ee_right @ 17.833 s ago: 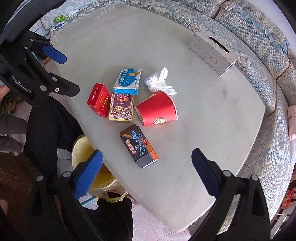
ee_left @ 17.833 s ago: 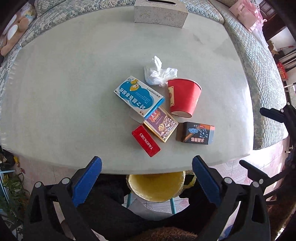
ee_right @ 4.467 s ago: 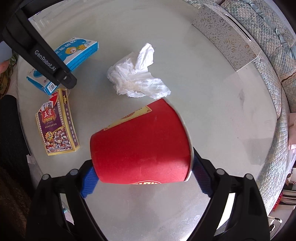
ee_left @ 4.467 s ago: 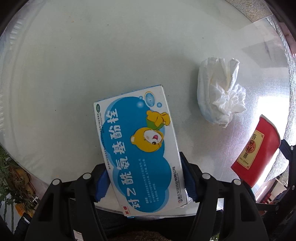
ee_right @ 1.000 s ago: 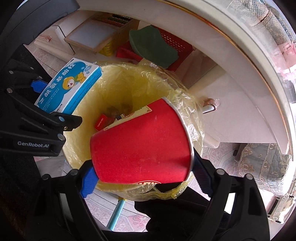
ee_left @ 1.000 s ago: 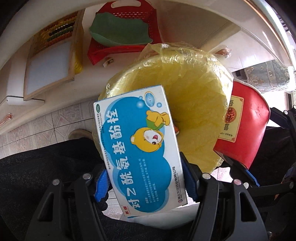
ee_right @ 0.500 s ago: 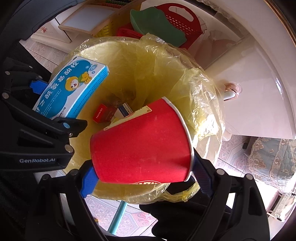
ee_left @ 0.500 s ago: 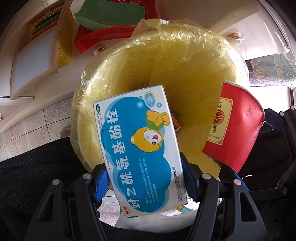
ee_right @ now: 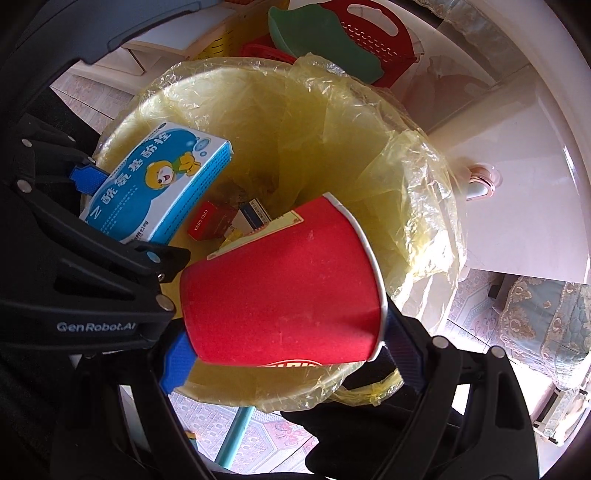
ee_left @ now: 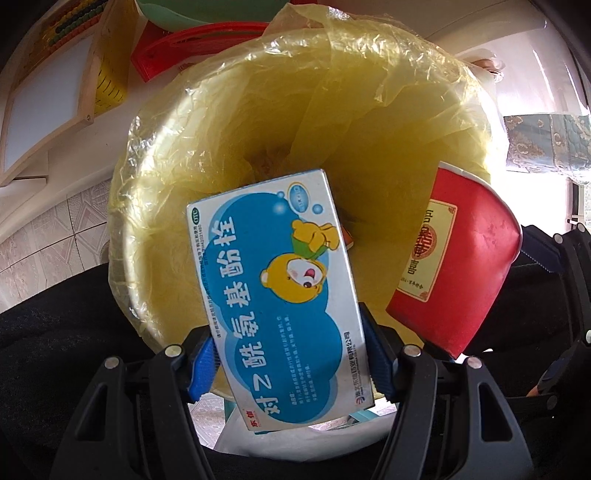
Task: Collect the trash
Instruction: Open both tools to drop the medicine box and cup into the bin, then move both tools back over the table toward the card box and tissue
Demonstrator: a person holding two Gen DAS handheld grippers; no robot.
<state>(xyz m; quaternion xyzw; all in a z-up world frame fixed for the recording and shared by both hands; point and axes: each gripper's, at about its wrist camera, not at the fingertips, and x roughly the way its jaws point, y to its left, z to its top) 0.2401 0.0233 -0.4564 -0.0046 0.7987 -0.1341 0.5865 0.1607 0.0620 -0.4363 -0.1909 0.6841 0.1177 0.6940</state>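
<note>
Item one, box (ee_left: 280,295): blue and white carton with a cartoon bear; clamped flat across its width in my left gripper (ee_left: 288,362), pads on both long edges near the lower end; most of its length juts out past the jaws over the bin (ee_left: 155,122), on the left side of the opening. Handling, as I judge it: light, stiff card, likely hollow or near empty; the edge hold is right, since a squeeze on the broad faces would dent it; printed card is a little slick.

Item two, cup (ee_right: 284,288): red paper, white rim, lying on its side in my right gripper (ee_right: 288,350); jaws closed on it, one pad at the base, the other just under the rim; it hangs over the near right part of the opening. Handling, judged: very light, thin wall that crushes easily; the tapered side can slip forward out of a loose hold.

Bin: round, lined with a yellow bag (ee_right: 417,192) folded over the rim; low beneath the table edge.

In the bin bottom: red pack (ee_right: 208,221) and a darker pack (ee_right: 255,214) just beside it.

Beyond, far side: red basket (ee_right: 373,33) holding a green tray (ee_right: 314,40); framed board (ee_left: 44,107) far left; tiled floor (ee_right: 236,424) below.
</note>
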